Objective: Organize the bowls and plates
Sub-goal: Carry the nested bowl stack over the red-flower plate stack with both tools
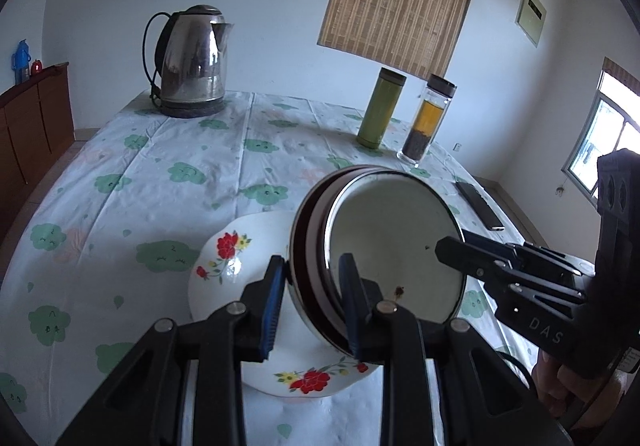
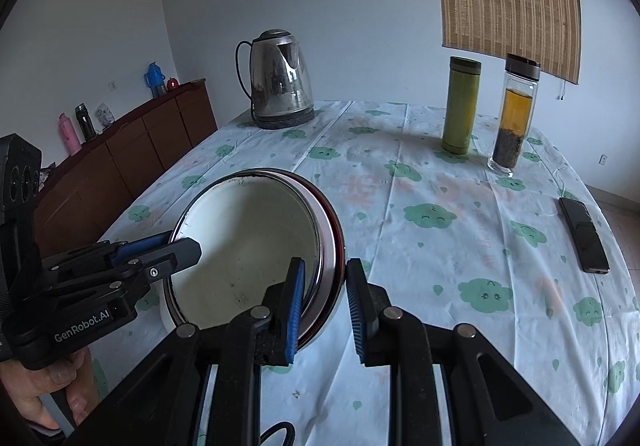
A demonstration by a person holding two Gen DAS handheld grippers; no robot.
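Observation:
A stack of nested bowls (image 1: 396, 242), white inside with metal and dark red rims, is held tilted above a white plate (image 1: 224, 270) with red flowers on the table. My left gripper (image 1: 310, 294) is shut on the near-left rim of the bowl stack. My right gripper (image 2: 326, 302) straddles the stack's (image 2: 248, 242) right rim, one pad inside, one outside; whether the outer pad touches I cannot tell. Each gripper also shows in the other's view, the right (image 1: 448, 250) and the left (image 2: 188, 246). The plate is hidden in the right wrist view.
A steel kettle (image 1: 192, 62) stands at the far left of the table. A green flask (image 1: 380, 108) and a glass tea bottle (image 1: 426, 118) stand at the far right. A dark phone (image 2: 584, 234) lies near the right edge. A brown sideboard (image 2: 132, 150) runs along the left wall.

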